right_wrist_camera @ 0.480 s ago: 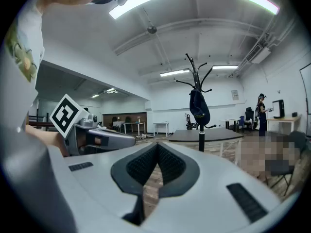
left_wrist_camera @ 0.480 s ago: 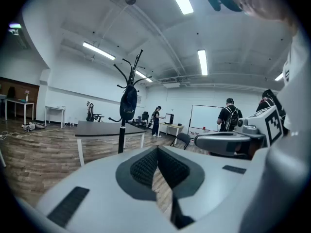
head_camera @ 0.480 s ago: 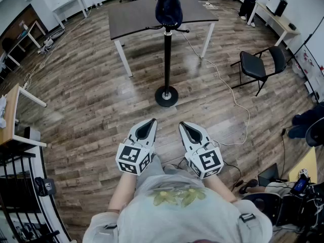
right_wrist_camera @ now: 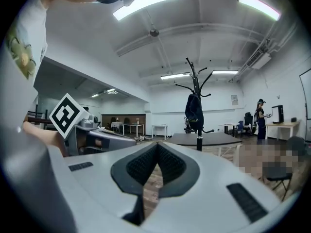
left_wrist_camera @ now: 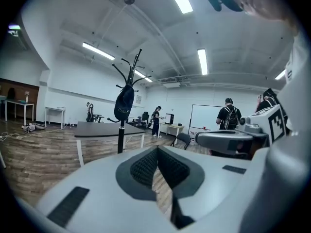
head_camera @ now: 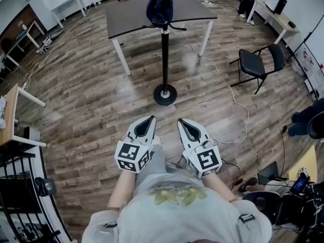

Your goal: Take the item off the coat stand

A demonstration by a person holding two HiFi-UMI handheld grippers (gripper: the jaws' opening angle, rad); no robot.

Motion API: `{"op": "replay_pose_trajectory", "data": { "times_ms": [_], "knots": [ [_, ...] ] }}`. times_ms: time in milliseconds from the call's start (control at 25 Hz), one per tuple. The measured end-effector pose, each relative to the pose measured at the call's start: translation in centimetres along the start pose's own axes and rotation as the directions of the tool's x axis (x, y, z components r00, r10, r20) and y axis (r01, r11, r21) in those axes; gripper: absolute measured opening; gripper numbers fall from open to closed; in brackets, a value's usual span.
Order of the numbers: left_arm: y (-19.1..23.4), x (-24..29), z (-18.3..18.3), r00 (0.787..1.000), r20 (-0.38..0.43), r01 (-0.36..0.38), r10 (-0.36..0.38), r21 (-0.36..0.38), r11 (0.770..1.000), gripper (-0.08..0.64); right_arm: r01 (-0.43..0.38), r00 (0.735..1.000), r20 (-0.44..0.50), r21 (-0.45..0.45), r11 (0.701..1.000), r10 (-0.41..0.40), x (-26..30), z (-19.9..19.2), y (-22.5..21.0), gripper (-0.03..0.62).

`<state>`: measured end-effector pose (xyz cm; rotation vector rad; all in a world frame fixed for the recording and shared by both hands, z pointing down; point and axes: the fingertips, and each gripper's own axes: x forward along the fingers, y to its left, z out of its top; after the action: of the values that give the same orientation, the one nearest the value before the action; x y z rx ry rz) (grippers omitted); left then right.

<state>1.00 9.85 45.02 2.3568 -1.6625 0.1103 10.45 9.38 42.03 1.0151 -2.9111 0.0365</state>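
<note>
A black coat stand (head_camera: 164,59) rises from a round base on the wooden floor, well ahead of me. A dark blue cap-like item (head_camera: 160,7) hangs from its top hooks. The left gripper view shows the item (left_wrist_camera: 124,103) left of centre and far off. It appears as a dark hanging shape (right_wrist_camera: 193,111) in the right gripper view, also distant. My left gripper (head_camera: 149,119) and right gripper (head_camera: 181,121) are held side by side close to my body, pointing at the stand. Both are shut with nothing between their pads (left_wrist_camera: 146,166) (right_wrist_camera: 171,165).
A dark table (head_camera: 136,14) stands just behind the coat stand. A black chair (head_camera: 255,65) is to the right, with a white cable (head_camera: 228,90) trailing across the floor. A wooden desk (head_camera: 12,115) and black rack (head_camera: 20,186) sit at left. People stand at the far wall.
The coat stand and item sit slightly higher and further left in the head view. Both grippers stay shut and have hardly moved.
</note>
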Motion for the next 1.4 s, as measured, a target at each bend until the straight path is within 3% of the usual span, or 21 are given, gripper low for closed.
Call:
{"op": "replay_pose_trajectory", "data": {
  "times_ms": [360, 880, 1400],
  "knots": [
    [2.4, 3.0, 1.0, 1.000, -0.002, 0.014, -0.014, 0.023, 1.000, 0.015, 0.026, 1.000, 0.004, 0.001, 1.000, -0.026, 2.7, -0.1, -2.0, 0.006],
    [9.2, 8.1, 3.4, 1.000, -0.001, 0.020, -0.020, 0.007, 1.000, 0.015, 0.030, 0.999, 0.032, -0.030, 0.999, -0.029, 11.5, 2.2, -5.3, 0.006],
    [14.9, 13.9, 4.9, 0.995, -0.018, 0.094, -0.094, 0.005, 0.996, 0.015, 0.080, 0.997, 0.013, -0.030, 0.996, -0.080, 19.0, 2.6, -8.2, 0.006]
  ]
}}
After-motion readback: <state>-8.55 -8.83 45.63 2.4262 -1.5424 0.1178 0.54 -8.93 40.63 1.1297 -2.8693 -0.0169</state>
